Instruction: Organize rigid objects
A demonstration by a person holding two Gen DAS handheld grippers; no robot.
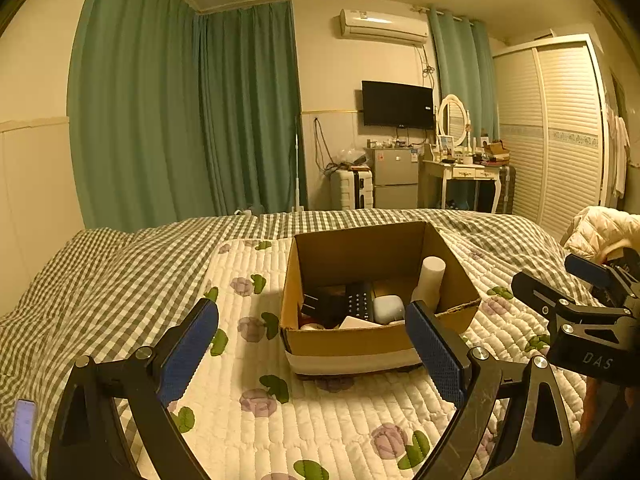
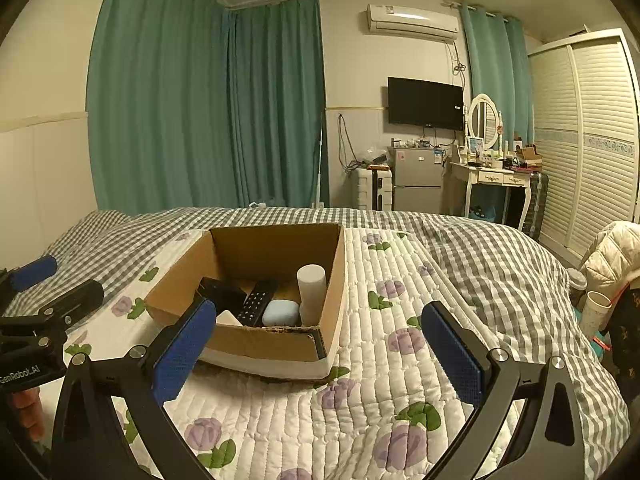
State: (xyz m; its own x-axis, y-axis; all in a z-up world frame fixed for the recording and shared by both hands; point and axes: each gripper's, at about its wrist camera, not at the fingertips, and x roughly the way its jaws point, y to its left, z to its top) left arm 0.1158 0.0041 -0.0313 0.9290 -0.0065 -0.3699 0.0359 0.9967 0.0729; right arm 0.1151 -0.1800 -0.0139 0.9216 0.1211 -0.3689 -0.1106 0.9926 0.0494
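An open cardboard box sits on a flowered quilt on the bed. Inside it are a white cylinder, a black remote, a pale blue case, a black block and a white flat piece. My left gripper is open and empty, just in front of the box. My right gripper is open and empty, in front of the box and to its right; it also shows at the right of the left wrist view.
The flowered quilt lies over a grey checked bedcover. A phone lies at the near left. A puffy jacket and cups are off the bed's right side. Curtains, fridge and dresser stand far behind.
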